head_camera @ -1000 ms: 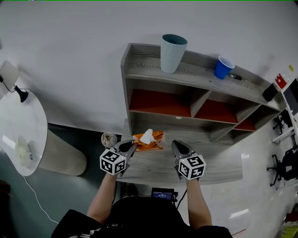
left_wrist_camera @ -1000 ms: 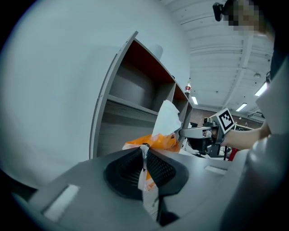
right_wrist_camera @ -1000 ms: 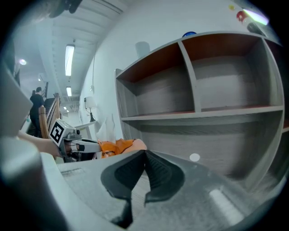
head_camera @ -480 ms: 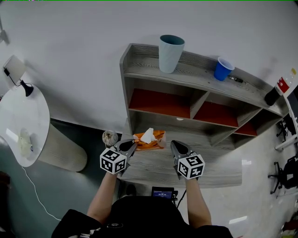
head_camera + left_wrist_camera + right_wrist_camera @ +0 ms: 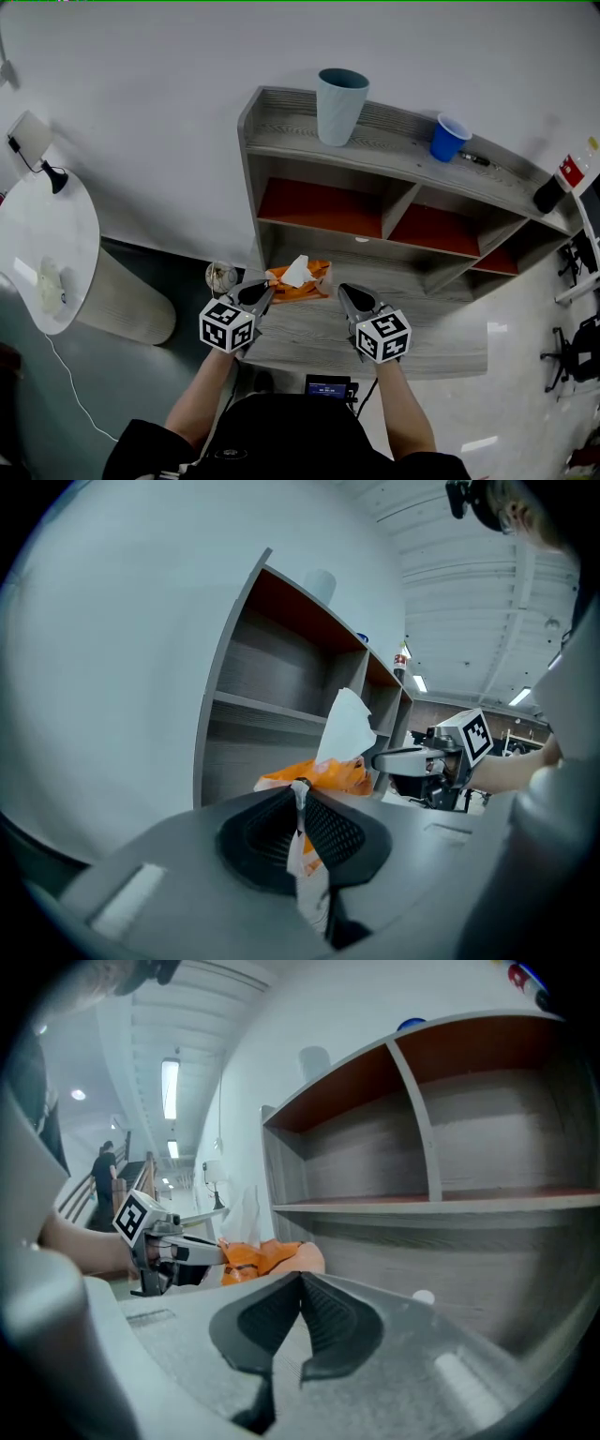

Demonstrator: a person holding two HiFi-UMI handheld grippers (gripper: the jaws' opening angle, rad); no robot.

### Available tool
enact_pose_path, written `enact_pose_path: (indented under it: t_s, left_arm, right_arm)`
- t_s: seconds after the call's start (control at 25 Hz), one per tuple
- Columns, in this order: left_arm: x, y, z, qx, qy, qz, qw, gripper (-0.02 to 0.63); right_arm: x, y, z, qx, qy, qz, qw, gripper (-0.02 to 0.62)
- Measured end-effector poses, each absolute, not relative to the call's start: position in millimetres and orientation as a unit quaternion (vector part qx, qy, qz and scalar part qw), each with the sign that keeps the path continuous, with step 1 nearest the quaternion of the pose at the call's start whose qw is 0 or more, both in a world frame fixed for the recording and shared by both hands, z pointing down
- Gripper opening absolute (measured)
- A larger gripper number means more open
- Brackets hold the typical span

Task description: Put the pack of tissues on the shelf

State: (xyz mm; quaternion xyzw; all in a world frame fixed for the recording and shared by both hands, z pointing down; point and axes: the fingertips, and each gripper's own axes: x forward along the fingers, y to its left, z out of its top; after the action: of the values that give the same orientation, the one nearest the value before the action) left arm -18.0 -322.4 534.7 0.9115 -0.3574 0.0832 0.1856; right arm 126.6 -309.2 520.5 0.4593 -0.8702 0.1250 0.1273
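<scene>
Left gripper is pinching the wrapper edge of the tissue pack, jaws nearly together on it. Pack is sitting just ahead of its tips, over the shelf ledge. Right gripper is hovering beside the pack, jaws together, empty.

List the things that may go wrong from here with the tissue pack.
1. The left gripper pinches only a thin flap of the tissue pack's wrapper; lifted, the flap may slip out or tear.
2. A loose white tissue sticks up from the pack and may catch on a shelf edge and pull out.
3. The right gripper is shut and empty, so nothing supports the pack's other end.
</scene>
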Motion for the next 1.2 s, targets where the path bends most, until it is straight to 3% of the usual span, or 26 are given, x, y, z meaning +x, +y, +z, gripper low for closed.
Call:
enact_pose_path:
  t_s: [0.56,0.84,1.2]
  left_arm:
    - [-8.6,-300.5,459.5,0.933,-0.325,0.088,0.13,0.011]
    - [-3.3,-322.5,428.1,0.936,-0.332,0.078,0.09,0.012]
    - [15.6,-359.0,411.2,0.935,-0.337,0.065,0.088,0.011]
  right_arm:
    - [91.3,-267.3,466.2,0.336,-0.926,0.08,0.15,-0.002]
    - [94.1,-285.2,443.3,0.344,-0.925,0.064,0.146,-0.002]
    - [119.9,-329.1,423.1,0.399,-0.907,0.087,0.103,-0.002]
